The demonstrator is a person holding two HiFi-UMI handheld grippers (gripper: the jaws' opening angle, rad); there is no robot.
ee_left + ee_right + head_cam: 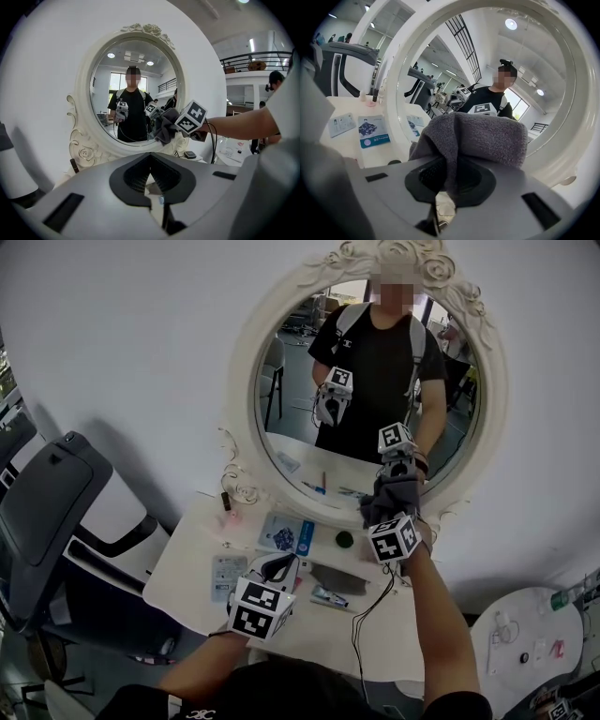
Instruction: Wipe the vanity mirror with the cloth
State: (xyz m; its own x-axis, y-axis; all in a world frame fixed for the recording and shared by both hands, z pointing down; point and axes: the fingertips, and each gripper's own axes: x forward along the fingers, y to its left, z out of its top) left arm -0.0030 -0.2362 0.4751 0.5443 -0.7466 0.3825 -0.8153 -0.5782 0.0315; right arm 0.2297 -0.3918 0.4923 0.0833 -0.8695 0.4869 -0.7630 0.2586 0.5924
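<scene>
An oval vanity mirror (300, 418) in an ornate white frame (246, 381) stands on a white table (187, 559) against the wall. My right gripper (395, 495) is shut on a dark grey cloth (382, 509), and the cloth is pressed to the glass at the mirror's lower right edge. In the right gripper view the cloth (478, 136) bulges out of the jaws, close to the frame (417, 56). My left gripper (281, 568) hangs low over the table, shut and holding nothing. From the left gripper view I see the mirror (136, 61) and the cloth (165, 126) against it.
On the table lie a blue booklet (286, 532), a small dark round object (344, 540), a pink item (228, 521), a card (228, 573) and a flat dark object (339, 579). An office chair (56, 512) stands at the left. A round white side table (525, 634) is at the lower right.
</scene>
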